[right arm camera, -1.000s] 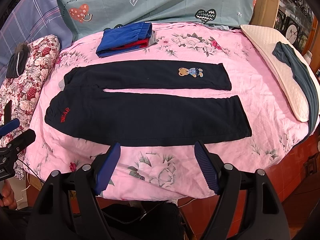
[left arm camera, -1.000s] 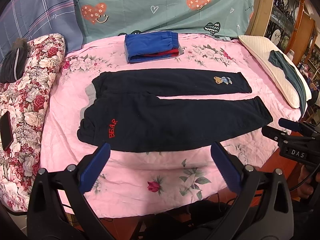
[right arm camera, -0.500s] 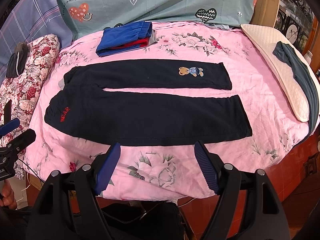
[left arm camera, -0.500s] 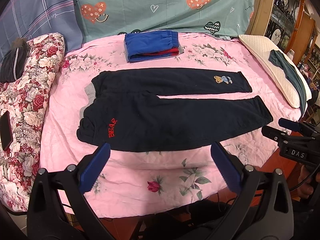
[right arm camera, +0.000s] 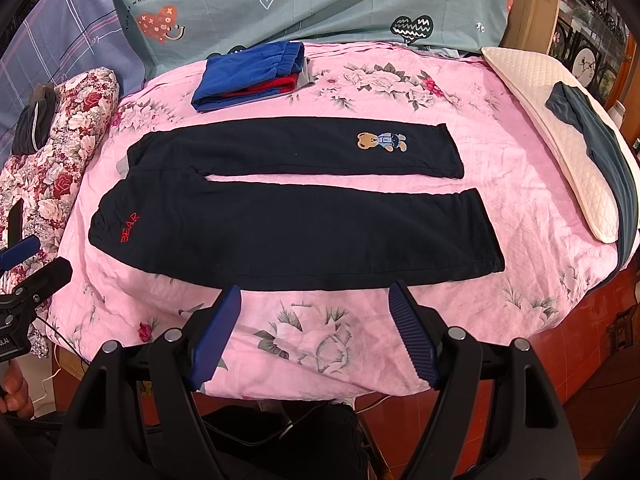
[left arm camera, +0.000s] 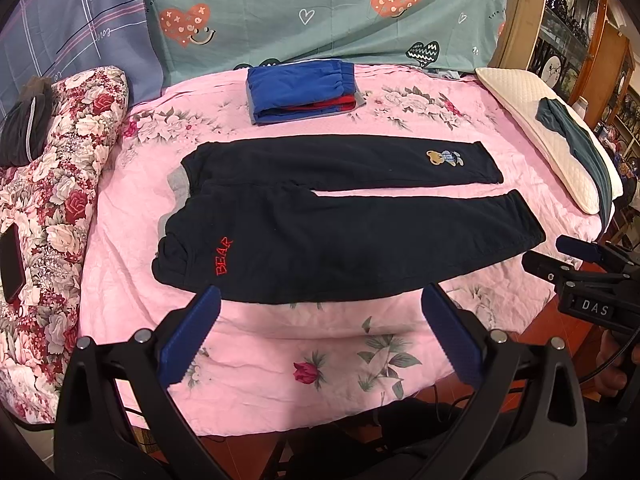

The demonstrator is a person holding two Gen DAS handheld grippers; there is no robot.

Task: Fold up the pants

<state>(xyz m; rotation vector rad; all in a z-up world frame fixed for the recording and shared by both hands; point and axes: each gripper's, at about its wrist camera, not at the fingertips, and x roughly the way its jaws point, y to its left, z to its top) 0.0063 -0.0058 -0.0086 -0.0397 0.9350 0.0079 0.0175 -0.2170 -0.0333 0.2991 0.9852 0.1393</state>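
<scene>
Pants (left arm camera: 320, 232) in dark navy lie flat and unfolded across the middle of the pink floral bedspread (left arm camera: 328, 360), waistband to my left, both legs stretched to my right with a narrow strip of pink showing between them. Red stitching reading BEAR (left arm camera: 224, 256) sits on the near hip; a small bear patch (right arm camera: 380, 142) decorates the far leg. My left gripper (left arm camera: 320, 340) hovers above the bed's near edge with jaws spread wide and empty, and my right gripper (right arm camera: 316, 336) does the same, also released. Beyond the pants rests one folded stack of blue and red clothes (left arm camera: 302, 90). One flowered cushion (left arm camera: 52, 184) lies at the left, one white pillow (right arm camera: 560, 128) at the right with a dark teal cloth (right arm camera: 600, 148) draped over it. Nothing covers the pants.
</scene>
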